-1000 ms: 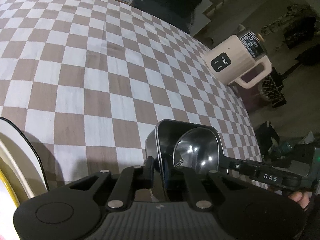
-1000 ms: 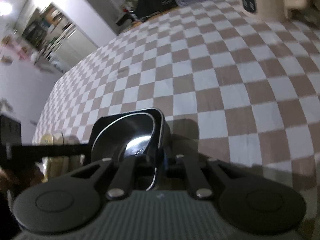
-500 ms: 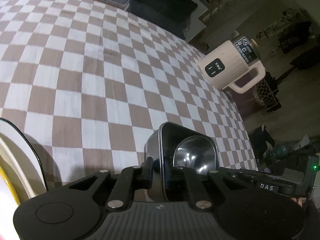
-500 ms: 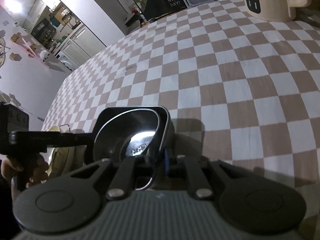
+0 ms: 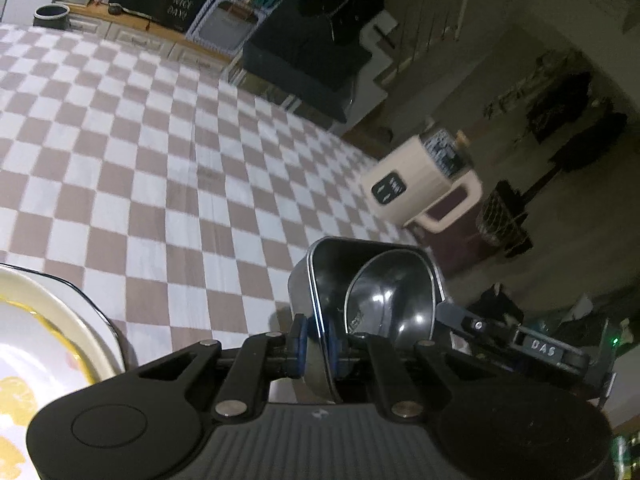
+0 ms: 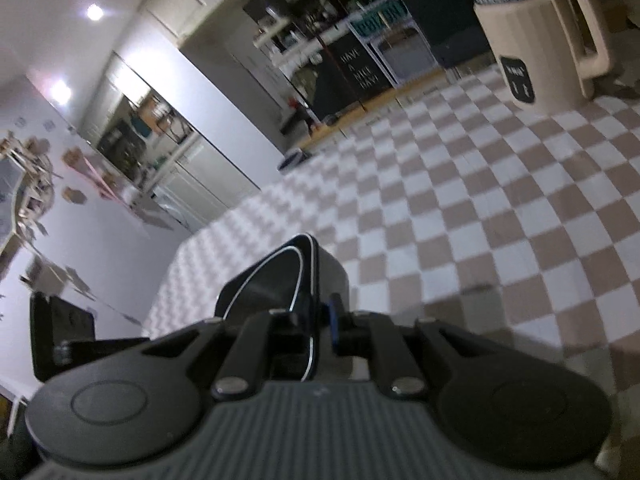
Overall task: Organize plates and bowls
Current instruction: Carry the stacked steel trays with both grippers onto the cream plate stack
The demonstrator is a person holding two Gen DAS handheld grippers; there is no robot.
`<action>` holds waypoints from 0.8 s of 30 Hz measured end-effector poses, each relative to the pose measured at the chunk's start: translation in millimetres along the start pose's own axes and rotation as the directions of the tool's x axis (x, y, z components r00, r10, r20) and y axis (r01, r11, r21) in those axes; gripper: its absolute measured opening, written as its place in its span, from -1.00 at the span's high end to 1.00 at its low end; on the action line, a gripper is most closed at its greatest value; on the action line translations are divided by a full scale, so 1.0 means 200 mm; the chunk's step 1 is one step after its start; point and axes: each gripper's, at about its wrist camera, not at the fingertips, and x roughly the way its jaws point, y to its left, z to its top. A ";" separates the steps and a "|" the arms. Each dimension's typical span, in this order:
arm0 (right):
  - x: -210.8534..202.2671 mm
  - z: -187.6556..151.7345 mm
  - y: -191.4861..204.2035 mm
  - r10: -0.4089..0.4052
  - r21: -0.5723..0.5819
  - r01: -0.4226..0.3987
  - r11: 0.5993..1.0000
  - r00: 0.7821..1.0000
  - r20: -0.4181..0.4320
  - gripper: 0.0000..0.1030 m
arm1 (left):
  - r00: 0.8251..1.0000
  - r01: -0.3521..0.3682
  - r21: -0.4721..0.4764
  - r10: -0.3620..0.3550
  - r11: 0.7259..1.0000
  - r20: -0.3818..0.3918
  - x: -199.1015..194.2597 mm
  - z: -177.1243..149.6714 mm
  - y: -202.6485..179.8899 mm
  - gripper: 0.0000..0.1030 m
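A squarish steel bowl (image 5: 384, 300) hangs tilted above the checked tablecloth (image 5: 160, 168), held from two sides. My left gripper (image 5: 316, 340) is shut on its near rim, blue pads pinching the thin wall. In the right wrist view my right gripper (image 6: 319, 324) is shut on the opposite rim of the same bowl (image 6: 280, 280), seen edge-on. The right gripper (image 5: 446, 314) also shows in the left wrist view, reaching in from the right. A white plate (image 5: 48, 332) with a dark rim and yellow pattern lies at the lower left.
A beige electric jug (image 5: 420, 188) with a handle stands near the table's far right edge (image 6: 536, 48). Beyond the table are dark shelves, a signboard and cabinets. The cloth stretches bare ahead of the bowl.
Both grippers have risen with the bowl between them, and it now hangs off the cloth. Both views have tipped upward, showing more of the room beyond the table.
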 end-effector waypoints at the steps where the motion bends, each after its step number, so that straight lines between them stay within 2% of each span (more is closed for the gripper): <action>1: 0.00 0.00 0.02 0.007 -0.002 -0.007 1.000 1.000 0.004 0.79 | 1.000 0.000 0.003 0.000 1.000 0.016 -0.04 0.00 0.00 0.78; 12: 0.12 0.00 0.24 0.081 -0.029 -0.081 0.996 0.997 0.005 0.83 | 0.983 0.018 -0.024 -0.014 1.000 0.186 -0.46 0.01 0.05 0.86; 17: 0.20 -0.01 0.33 0.105 -0.048 -0.106 0.993 0.994 -0.019 0.84 | 0.976 0.003 -0.069 0.012 0.998 0.220 -0.58 -0.02 0.15 0.86; 24: 0.22 -0.04 0.47 0.150 -0.070 -0.153 0.986 0.987 -0.053 0.84 | 0.960 -0.014 -0.111 0.044 0.994 0.277 -0.75 -0.06 0.25 0.86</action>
